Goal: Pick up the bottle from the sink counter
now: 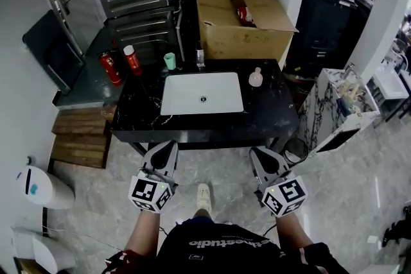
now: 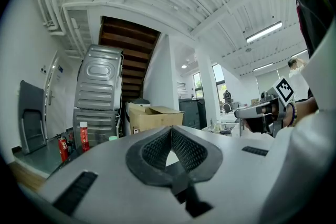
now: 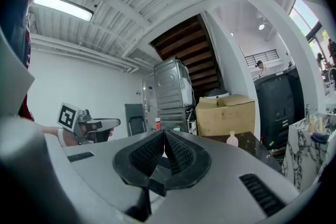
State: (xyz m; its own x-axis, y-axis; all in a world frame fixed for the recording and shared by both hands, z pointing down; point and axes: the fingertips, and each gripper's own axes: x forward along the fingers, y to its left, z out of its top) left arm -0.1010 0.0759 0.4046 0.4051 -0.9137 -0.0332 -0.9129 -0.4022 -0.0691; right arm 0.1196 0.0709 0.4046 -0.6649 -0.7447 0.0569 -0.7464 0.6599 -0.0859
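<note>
A small pink bottle (image 1: 255, 77) stands on the black sink counter (image 1: 270, 115), just right of the white basin (image 1: 202, 93); the right gripper view shows the pink bottle (image 3: 231, 138) ahead and to the right. A red bottle with a white cap (image 1: 132, 59) stands at the counter's back left. The left gripper (image 1: 169, 145) and the right gripper (image 1: 257, 153) are held side by side in front of the counter, short of its front edge. Both are shut with nothing between the pads, as seen on the left gripper (image 2: 171, 129) and the right gripper (image 3: 164, 132).
A green cup (image 1: 169, 61) and a slim dark bottle (image 1: 200, 56) stand behind the basin. A red fire extinguisher (image 1: 110, 67) is at the left, a cardboard box (image 1: 241, 22) is behind the counter, and a marble stand (image 1: 337, 106) is at the right.
</note>
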